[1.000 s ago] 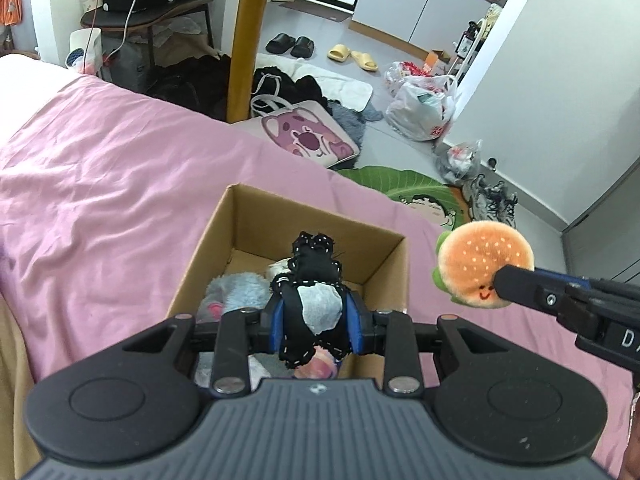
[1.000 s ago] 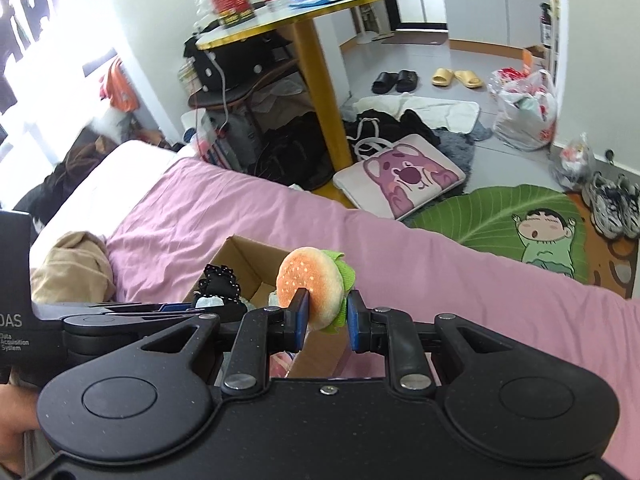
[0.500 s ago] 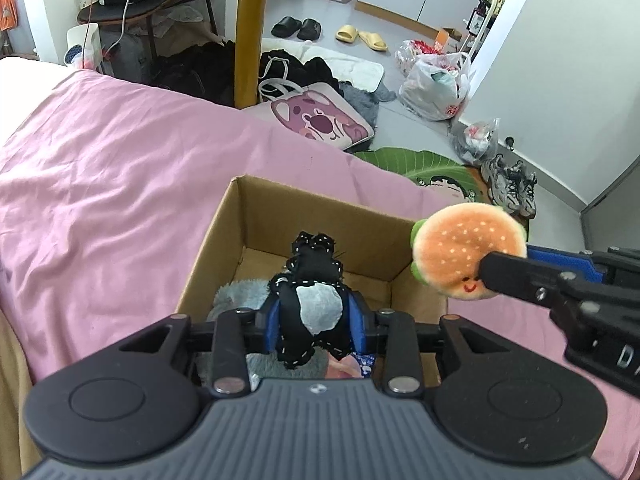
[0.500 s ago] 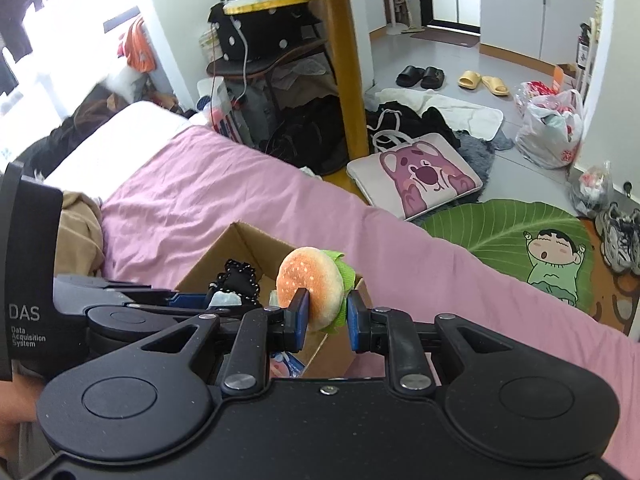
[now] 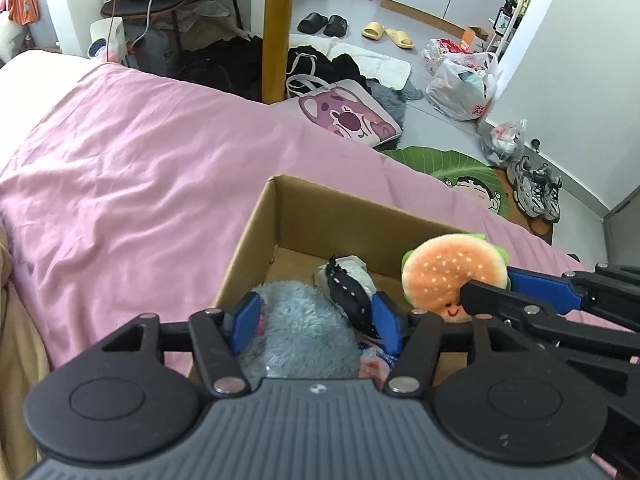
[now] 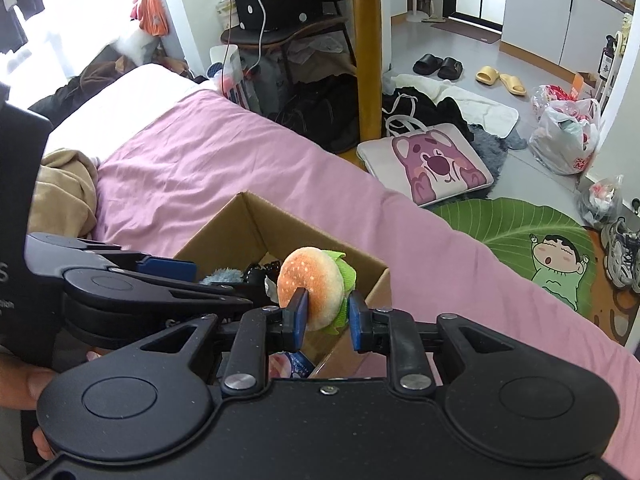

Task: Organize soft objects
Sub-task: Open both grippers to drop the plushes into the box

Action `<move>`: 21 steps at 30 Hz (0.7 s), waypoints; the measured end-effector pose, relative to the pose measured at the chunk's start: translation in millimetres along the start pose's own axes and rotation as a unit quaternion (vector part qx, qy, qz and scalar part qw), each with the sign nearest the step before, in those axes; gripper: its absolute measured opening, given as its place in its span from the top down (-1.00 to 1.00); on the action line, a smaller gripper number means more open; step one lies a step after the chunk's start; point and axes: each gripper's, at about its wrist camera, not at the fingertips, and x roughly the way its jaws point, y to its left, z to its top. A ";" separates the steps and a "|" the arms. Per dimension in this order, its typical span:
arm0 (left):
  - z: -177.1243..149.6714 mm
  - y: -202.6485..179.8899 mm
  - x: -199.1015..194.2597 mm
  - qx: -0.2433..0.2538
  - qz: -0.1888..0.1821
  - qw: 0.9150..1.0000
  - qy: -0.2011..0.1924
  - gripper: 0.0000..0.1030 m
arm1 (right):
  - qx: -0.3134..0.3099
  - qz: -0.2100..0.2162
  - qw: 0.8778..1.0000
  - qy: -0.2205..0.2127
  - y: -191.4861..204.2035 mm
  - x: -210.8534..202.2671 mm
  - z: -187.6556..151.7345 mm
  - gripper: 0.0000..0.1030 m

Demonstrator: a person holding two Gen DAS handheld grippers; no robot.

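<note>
An open cardboard box (image 5: 340, 216) sits on the pink bed. My left gripper (image 5: 316, 320) is open just above the box's near side. A black-and-white stitched soft toy (image 5: 348, 292) lies loose inside the box, leaning by the right pad. A fluffy grey-blue plush (image 5: 304, 332) fills the box's near part. My right gripper (image 6: 326, 316) is shut on a burger plush (image 6: 310, 280) with an orange bun and green lettuce. It holds the burger plush (image 5: 452, 276) over the box's right side. In the right wrist view the cardboard box (image 6: 240, 232) shows beneath the burger.
The pink sheet (image 5: 140, 184) spreads left and beyond the box. A tan blanket (image 6: 60, 196) lies at the bed's left. Off the bed are a yellow table leg (image 5: 276, 28), a pink bear bag (image 5: 348, 116), a green rug (image 6: 520, 232), shoes and plastic bags.
My left gripper opened and let the black-and-white toy drop into the box. The right gripper brought the burger plush leftward and lower, over the box.
</note>
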 end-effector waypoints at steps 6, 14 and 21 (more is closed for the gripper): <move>-2.0 3.4 -6.3 -0.003 0.007 1.000 -0.006 -0.36 | 0.004 -0.003 1.000 0.002 0.3 -4.3 0.7 0.44; -5.3 2.0 -19.2 0.004 0.007 1.000 -0.018 -0.50 | 0.009 -0.022 1.000 -0.009 -2.1 -22.2 -2.7 -0.12; -6.3 -8.7 -41.7 0.012 0.005 0.999 -0.029 -0.54 | 0.030 -0.041 0.998 -0.038 -14.3 -54.3 -11.0 -0.67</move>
